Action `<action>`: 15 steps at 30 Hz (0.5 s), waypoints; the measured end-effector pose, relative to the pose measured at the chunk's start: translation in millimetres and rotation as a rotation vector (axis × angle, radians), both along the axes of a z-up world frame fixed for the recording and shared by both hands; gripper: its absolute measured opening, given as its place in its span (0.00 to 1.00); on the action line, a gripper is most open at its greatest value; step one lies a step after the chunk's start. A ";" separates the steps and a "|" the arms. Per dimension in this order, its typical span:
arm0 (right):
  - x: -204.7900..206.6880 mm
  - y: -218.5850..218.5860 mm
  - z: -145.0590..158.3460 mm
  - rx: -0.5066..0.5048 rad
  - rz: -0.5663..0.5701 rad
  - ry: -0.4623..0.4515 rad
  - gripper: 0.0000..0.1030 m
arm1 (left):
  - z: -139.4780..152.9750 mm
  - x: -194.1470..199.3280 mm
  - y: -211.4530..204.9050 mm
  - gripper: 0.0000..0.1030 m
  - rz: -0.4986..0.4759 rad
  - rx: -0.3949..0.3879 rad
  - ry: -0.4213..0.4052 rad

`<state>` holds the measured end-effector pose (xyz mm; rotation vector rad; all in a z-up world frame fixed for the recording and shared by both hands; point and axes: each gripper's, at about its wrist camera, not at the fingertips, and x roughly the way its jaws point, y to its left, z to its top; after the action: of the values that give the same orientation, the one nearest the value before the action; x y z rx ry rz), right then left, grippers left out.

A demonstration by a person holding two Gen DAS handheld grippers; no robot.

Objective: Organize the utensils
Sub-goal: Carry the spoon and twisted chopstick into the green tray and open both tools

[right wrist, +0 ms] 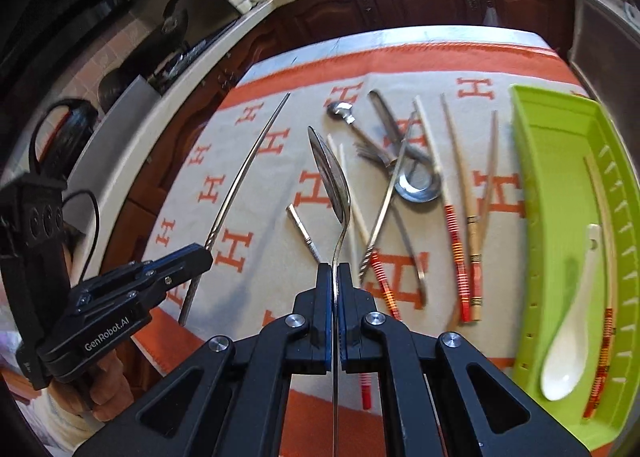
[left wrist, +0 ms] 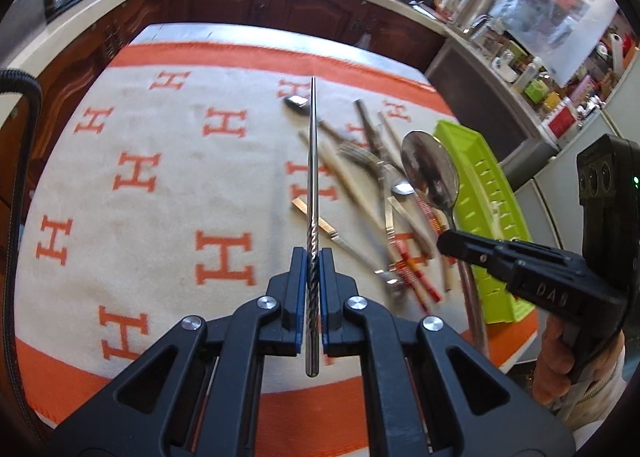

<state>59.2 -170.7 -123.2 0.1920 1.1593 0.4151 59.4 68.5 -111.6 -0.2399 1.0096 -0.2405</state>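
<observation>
The tabletop (right wrist: 256, 161) is covered by a cloth printed with orange H letters, and most of the task is judged to be left. At the right edge a green tray (right wrist: 536, 177) is set lengthwise, and only a little has been put away in it: a white ceramic spoon (right wrist: 568, 337) and, beside it toward the tray's right wall, a pale chopstick with a red end (right wrist: 604, 345). Whether a second stick lies with it cannot be told.

Between the cloth's middle and the tray a loose heap (right wrist: 400, 185) is still spread out unsorted: a fork, a ladle or large spoon, a small spoon at the far end, a twisted metal stick, and several wooden and red-banded chopsticks. Some are crossed over one another, the rest lie side by side nearer the tray.

Two pieces are held clear of the cloth and not yet placed. The left gripper (left wrist: 314, 257) has its jaws closed on a twisted metal chopstick (left wrist: 313, 161), gripped near its thick end with the tip pointing far. The right gripper (right wrist: 335, 271) has its jaws closed on the thin handle of a metal spoon (right wrist: 330, 173), bowl pointing far, left of the heap and well apart from the tray.
</observation>
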 end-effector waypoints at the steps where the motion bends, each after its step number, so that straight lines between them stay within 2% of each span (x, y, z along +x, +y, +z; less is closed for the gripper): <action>1: 0.3 -10.9 6.6 0.009 -0.022 -0.004 0.02 | 5.2 0.3 -5.0 0.03 -0.009 -0.002 -0.006; 5: 7.8 -57.0 26.6 0.021 -0.112 -0.015 0.02 | 31.4 9.8 -39.6 0.03 -0.067 -0.006 -0.032; 8: 15.9 -97.0 33.2 -0.022 -0.186 -0.023 0.02 | 45.0 20.9 -73.7 0.03 -0.111 -0.021 -0.027; 15: 34.3 -159.5 19.0 -0.116 -0.252 -0.004 0.02 | 54.4 36.9 -164.3 0.03 -0.236 -0.007 -0.021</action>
<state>93.5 -330.2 -104.2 0.2330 1.1348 0.1256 96.3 -95.8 -57.2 -0.1237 1.0168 -0.4604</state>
